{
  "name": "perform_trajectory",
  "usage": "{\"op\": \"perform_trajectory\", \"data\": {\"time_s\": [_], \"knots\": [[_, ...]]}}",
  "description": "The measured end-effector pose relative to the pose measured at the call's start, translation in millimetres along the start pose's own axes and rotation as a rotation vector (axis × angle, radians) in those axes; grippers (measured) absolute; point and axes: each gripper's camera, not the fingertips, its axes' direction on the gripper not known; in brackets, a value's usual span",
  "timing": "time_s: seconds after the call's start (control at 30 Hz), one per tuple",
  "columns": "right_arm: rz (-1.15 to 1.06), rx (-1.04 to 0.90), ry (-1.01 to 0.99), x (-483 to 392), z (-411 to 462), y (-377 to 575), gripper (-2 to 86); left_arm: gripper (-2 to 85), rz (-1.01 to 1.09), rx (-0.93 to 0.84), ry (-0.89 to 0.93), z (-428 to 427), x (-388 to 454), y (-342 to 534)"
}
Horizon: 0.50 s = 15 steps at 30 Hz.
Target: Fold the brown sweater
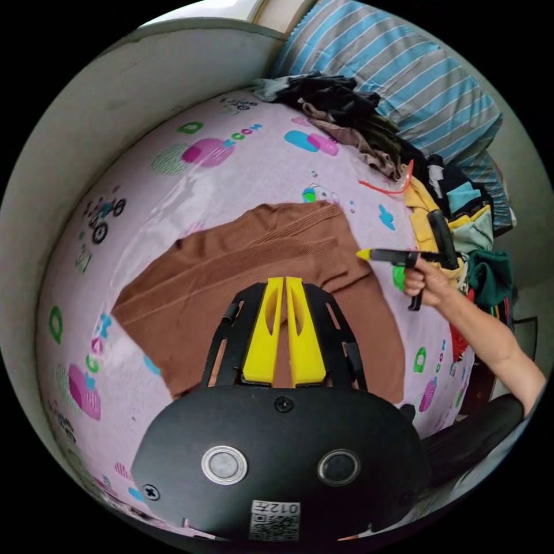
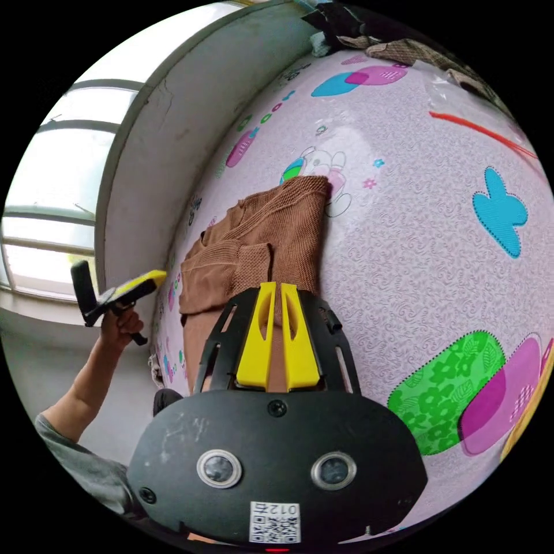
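Note:
The brown sweater (image 1: 248, 277) lies flat on a pink patterned sheet (image 1: 231, 167), partly folded, with a sleeve (image 2: 242, 259) laid over its body. In the left gripper view my left gripper (image 1: 284, 281) hangs above the sweater's middle, its yellow jaws together with nothing between them. A hand holds my right gripper (image 1: 363, 254) at the sweater's right edge, jaws together and empty. In the right gripper view my right gripper (image 2: 276, 285) points along the sweater (image 2: 277, 231). There the left gripper (image 2: 157, 277) is held up in the air beside the sheet's edge.
A heap of dark and mixed clothes (image 1: 346, 115) lies at the sheet's far end, with a striped cushion (image 1: 404, 75) behind it. An orange-red strap (image 1: 386, 187) and yellow garments (image 1: 424, 213) lie to the right. A grey wall (image 1: 144, 86) and a window (image 2: 46, 202) border one side.

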Motion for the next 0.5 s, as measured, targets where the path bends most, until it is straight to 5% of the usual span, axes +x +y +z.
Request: {"op": "perform_trajectory", "data": {"time_s": [0.27,0.5], "knots": [[-0.052,0.036,0.026,1.9,24.9,-29.2,4.1,0.6,-0.093,-0.120,-0.236,24.4,-42.0,58.5],[-0.150,0.019,0.121,-18.3,60.6,-42.4,1.8,0.7,-0.165,-0.140,-0.272,47.9,-52.3,58.4]]}}
